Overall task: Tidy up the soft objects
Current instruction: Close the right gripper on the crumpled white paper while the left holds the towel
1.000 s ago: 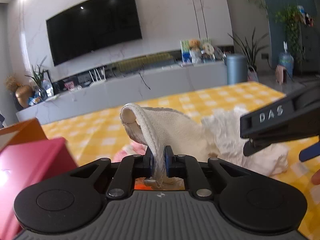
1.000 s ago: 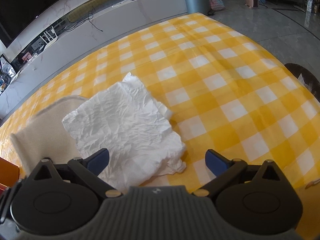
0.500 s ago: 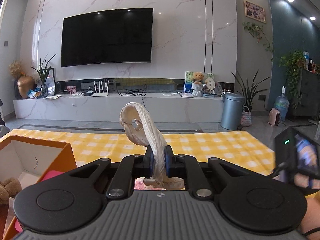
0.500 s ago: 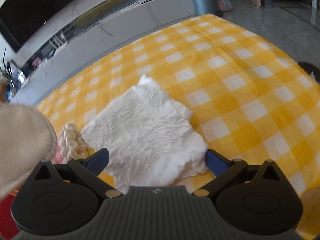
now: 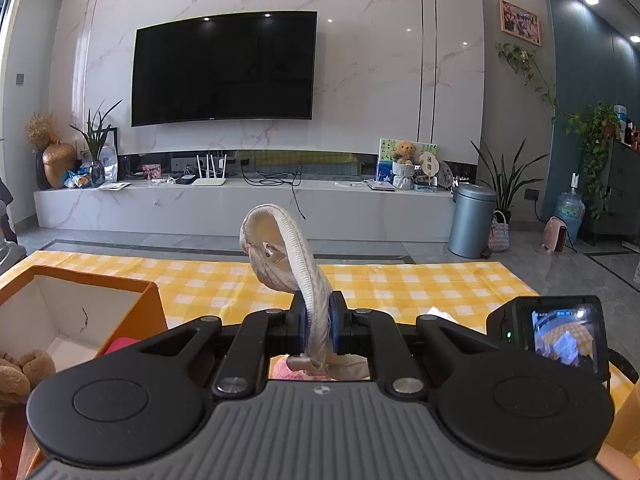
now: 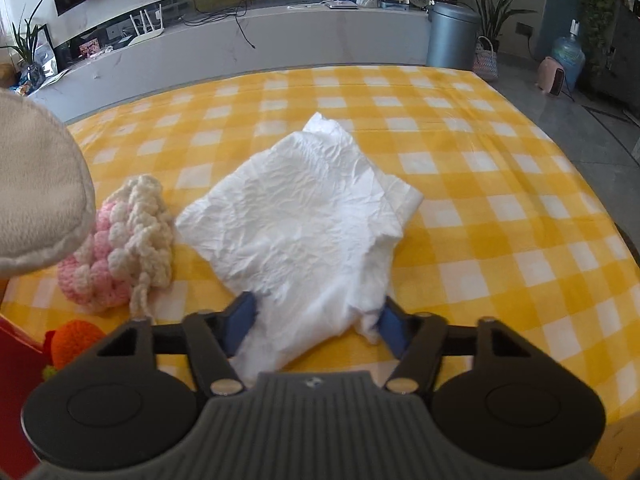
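Lifted higher, left tool [image 5: 318, 330] clamps cream pad [image 5: 280, 248]; right tool [image 6: 316, 320] (spread wide) now straddles white cloth [image 6: 304, 216].

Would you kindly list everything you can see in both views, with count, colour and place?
cloth pad: one, cream, clamped in left gripper, lifted
tissue sheet: one, white, table middle
crochet piece: one, pink and cream, left of tissue
knitted item: one, orange, table's near left
box: one, orange, left
plush toy: one, brown, in box
tablecloth: one, yellow check
left gripper: shut
right gripper: open, straddling tissue's near edge
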The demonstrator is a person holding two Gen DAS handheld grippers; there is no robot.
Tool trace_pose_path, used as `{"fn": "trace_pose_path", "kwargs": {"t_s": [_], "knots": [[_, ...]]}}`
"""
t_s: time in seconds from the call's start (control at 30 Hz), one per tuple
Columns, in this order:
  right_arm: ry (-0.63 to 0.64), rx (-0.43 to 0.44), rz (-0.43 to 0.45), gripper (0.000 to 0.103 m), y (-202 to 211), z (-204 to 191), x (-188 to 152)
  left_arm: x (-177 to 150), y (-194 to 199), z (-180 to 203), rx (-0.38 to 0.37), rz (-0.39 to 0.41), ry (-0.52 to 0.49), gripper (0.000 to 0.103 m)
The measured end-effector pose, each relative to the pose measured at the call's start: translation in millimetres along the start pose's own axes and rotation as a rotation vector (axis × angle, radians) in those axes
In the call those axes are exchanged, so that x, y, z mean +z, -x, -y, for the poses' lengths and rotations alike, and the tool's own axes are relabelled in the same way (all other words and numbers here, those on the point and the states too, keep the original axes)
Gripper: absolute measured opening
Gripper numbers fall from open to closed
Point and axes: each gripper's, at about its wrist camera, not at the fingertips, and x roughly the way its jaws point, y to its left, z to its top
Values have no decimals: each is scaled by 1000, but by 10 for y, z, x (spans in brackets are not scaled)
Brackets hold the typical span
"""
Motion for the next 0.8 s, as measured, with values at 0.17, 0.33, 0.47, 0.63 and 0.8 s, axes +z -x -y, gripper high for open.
{"fn": "trace_pose_path", "kwargs": {"t_s": [0.17,0.33,0.47,0.63,0.8], "knots": [[46,46,-22,22,83,-41,-52,36,105,-38,3,-15,7,13],[119,110,-73,17,245,-83,-222,139,322,-150,6,-6,17,13],[151,114,-111,17,436,-107,-412,204,517,-282,-28,-11,37,13],[43,71,-117,16,644,-83,-636,240,704,-355,-113,-30,20,13],[-37,15,-85,16,844,-60,-802,139,827,-442,-179,-94,14,13]]}}
